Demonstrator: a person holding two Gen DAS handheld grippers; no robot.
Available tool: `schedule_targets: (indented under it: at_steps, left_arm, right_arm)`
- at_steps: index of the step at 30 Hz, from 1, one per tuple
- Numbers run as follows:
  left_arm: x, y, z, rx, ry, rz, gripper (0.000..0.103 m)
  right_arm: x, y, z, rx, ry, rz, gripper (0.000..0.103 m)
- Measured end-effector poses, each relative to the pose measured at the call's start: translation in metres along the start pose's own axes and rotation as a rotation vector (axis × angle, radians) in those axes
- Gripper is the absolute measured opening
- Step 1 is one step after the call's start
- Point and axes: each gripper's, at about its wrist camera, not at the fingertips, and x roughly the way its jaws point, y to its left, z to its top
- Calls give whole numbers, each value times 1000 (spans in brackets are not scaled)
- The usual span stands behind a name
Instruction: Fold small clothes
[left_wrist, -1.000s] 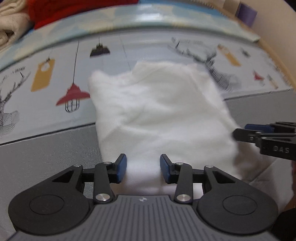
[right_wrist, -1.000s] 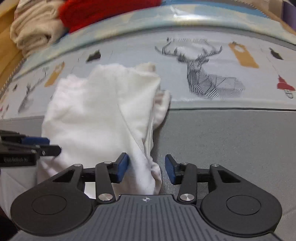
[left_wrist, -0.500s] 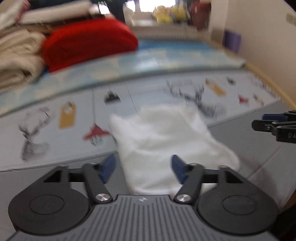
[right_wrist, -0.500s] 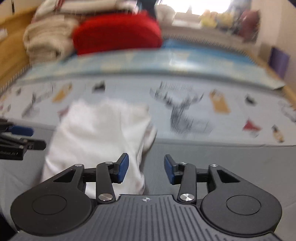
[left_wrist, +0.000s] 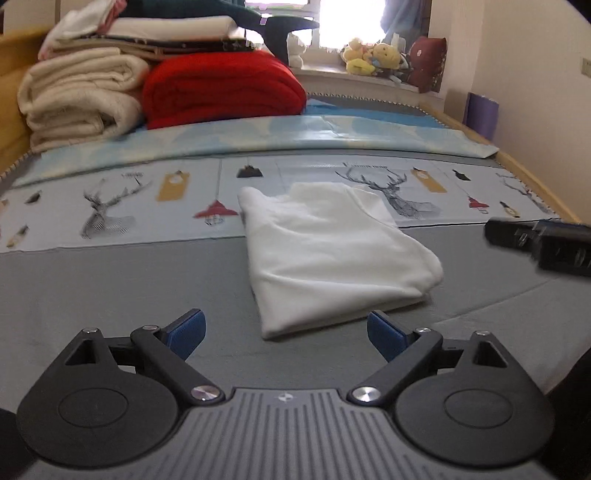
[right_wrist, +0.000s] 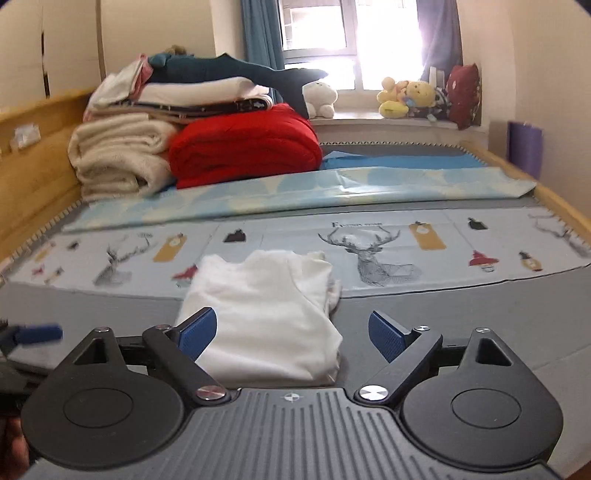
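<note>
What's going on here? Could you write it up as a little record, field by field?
Setting: a bed with a grey mat and a deer-print sheet
Item being folded: white garment, lying folded on the mat, its far edge on the sheet
Left gripper: jaws have just been opening, now wide, nothing between them
Right gripper: jaws have just been opening, now wide, not touching the garment
Background: red blanket, cream blankets, plush toys on the windowsill
Status: the fold looks finished
</note>
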Motion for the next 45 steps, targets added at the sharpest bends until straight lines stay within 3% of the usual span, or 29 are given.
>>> schedule_targets:
  at_steps: [4, 13, 45]
  left_arm:
    - [12, 1, -1, 12, 20, 45, 97]
    - [18, 14, -2, -38, 41, 43, 97]
    - [22, 4, 0, -12, 38, 26, 97]
  right_arm:
    - [4, 9, -5, -38, 24, -19, 90]
    - [17, 11, -12, -22, 100, -35, 90]
    - [19, 39, -15, -179, 94, 5, 90]
